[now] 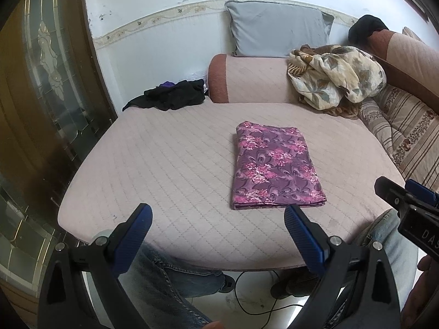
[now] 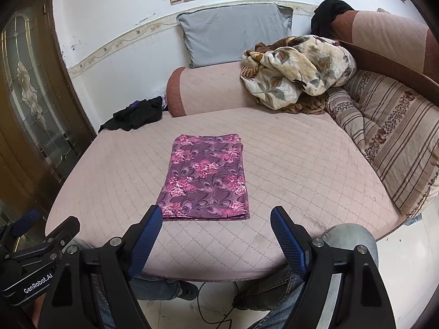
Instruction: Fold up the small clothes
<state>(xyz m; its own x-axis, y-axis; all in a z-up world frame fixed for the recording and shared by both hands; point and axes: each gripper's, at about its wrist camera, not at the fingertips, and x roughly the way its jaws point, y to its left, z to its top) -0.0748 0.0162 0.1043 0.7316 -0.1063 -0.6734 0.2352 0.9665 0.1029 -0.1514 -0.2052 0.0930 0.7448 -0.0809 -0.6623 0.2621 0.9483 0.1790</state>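
Note:
A purple cloth with pink flowers (image 1: 275, 166) lies folded into a flat rectangle on the pink quilted sofa seat (image 1: 164, 164); it also shows in the right wrist view (image 2: 207, 176). My left gripper (image 1: 218, 213) is open and empty, held above the seat's front edge, left of the cloth's near end. My right gripper (image 2: 215, 218) is open and empty, just in front of the cloth's near edge and apart from it. The right gripper's side shows at the right edge of the left wrist view (image 1: 406, 194).
A black garment pile (image 1: 172, 96) lies at the seat's back left. A crumpled floral blanket (image 1: 337, 76) and a grey pillow (image 1: 277, 31) sit at the back. Striped cushions (image 2: 389, 137) line the right. The person's jeans-clad knees (image 2: 348, 244) and a floor cable (image 2: 208, 301) are below the front edge.

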